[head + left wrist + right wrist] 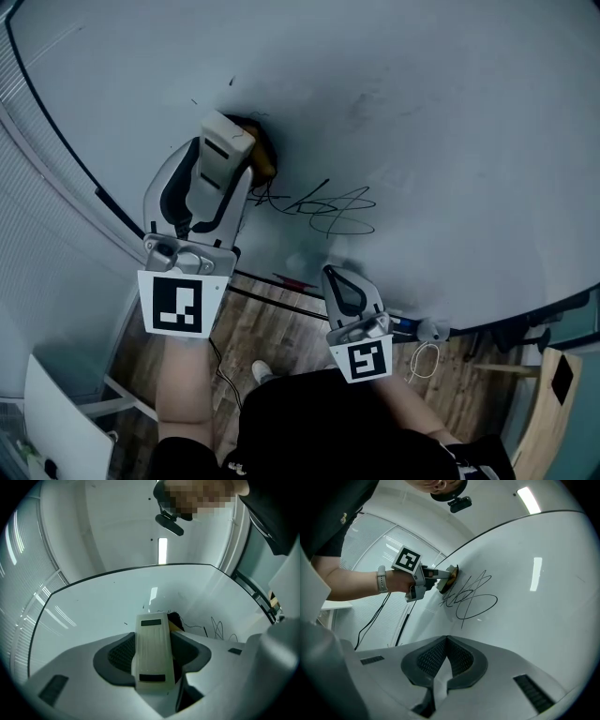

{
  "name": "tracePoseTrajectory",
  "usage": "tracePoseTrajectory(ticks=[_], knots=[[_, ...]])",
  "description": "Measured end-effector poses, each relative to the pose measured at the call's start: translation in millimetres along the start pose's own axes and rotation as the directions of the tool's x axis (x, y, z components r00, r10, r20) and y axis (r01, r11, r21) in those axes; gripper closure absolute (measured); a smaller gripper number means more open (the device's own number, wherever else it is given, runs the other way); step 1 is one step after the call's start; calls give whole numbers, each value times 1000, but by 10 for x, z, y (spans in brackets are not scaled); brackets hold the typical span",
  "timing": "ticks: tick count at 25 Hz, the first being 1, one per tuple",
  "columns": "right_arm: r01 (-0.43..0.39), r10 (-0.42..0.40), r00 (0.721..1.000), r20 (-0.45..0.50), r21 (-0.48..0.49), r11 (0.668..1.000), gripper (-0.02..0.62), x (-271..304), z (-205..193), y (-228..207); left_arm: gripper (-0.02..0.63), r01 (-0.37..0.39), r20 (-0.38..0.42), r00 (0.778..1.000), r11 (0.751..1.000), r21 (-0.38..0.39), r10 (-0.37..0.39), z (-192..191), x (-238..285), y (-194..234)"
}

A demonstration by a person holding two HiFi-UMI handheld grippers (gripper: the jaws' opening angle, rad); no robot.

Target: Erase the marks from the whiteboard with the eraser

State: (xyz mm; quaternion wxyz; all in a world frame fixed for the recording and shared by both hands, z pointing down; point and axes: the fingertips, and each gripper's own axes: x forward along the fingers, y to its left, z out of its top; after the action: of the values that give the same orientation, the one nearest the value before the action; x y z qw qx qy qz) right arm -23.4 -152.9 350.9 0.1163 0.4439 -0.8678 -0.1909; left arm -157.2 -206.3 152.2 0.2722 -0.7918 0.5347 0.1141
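Left gripper [228, 164] is clamping the eraser [151, 656] at the left end of the marks [323, 208]. If the pad tilts off the whiteboard [450, 141], it'll probably skip strokes. Right gripper [446, 641] jaws are clenched and empty.

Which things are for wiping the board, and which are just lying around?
For the job: eraser, clamped in left gripper; whiteboard; black scribble.
Just lying about: right gripper, shut and empty; white cord loop; blue-and-white bits.
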Motion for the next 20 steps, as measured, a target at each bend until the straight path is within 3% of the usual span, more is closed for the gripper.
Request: tracePoseTrajectory(ticks=[4, 7, 11, 20], knots=[[-9, 9, 1000, -13, 6, 1000, 568, -69, -71, 38, 356, -8, -26, 1000, 999, -34, 7, -232, -119, -85], [0, -2, 1000, 30, 57, 998, 568, -91, -59, 49, 356, -13, -59, 998, 998, -62, 9, -432, -217, -152], [-53, 54, 997, -56, 8, 999, 568, -143, -210, 145, 356, -22, -104, 994, 995, -94, 13, -699, -351, -244], [-99, 99, 991, -84, 15, 995, 568, -231, -350, 257, 356, -65, -184, 982, 987, -145, 38, -1161, -570, -478]])
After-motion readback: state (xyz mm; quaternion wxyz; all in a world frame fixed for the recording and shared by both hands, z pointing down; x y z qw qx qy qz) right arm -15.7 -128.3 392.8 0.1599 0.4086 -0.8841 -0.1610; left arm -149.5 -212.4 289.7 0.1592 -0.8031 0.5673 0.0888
